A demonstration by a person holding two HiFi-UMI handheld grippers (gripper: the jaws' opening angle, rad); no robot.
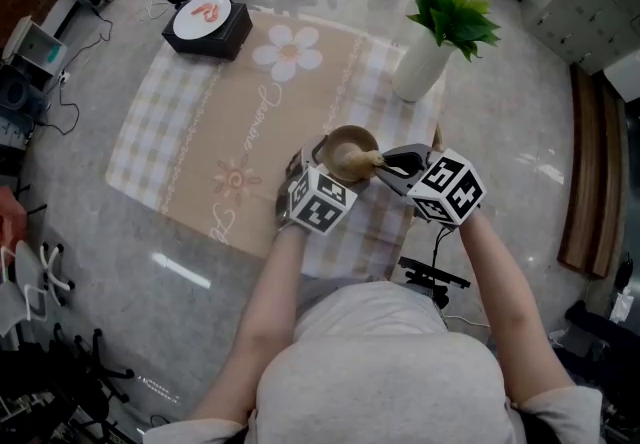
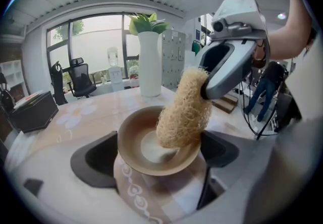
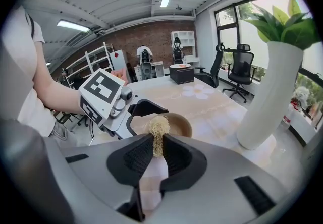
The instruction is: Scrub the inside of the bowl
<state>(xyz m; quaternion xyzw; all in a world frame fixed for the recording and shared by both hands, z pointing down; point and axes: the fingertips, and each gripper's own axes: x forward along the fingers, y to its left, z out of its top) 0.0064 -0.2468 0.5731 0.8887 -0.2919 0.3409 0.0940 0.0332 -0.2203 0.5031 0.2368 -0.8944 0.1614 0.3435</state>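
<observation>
Right now I count one checked cloth (image 1: 180,132) on the desk, mostly bare left of the bowl (image 2: 136,137). One white vase (image 1: 420,67) stands near, beyond it. My left gripper (image 2: 159,156) has its fingers clamped on the bowl's sides. My right gripper (image 3: 155,150) pinches one loofah (image 2: 184,109), which dips inside the bowl.

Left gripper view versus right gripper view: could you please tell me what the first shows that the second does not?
Only the left gripper view shows the pale inner bottom of the tan round bowl, held in the left tongs, with the straw-coloured fibrous loofah pressed into it. Only the right gripper view shows the right tongs shut on that loofah, and the left gripper's marker cube. Both show bowl, loofah and the tall white vase of green leaves.
</observation>
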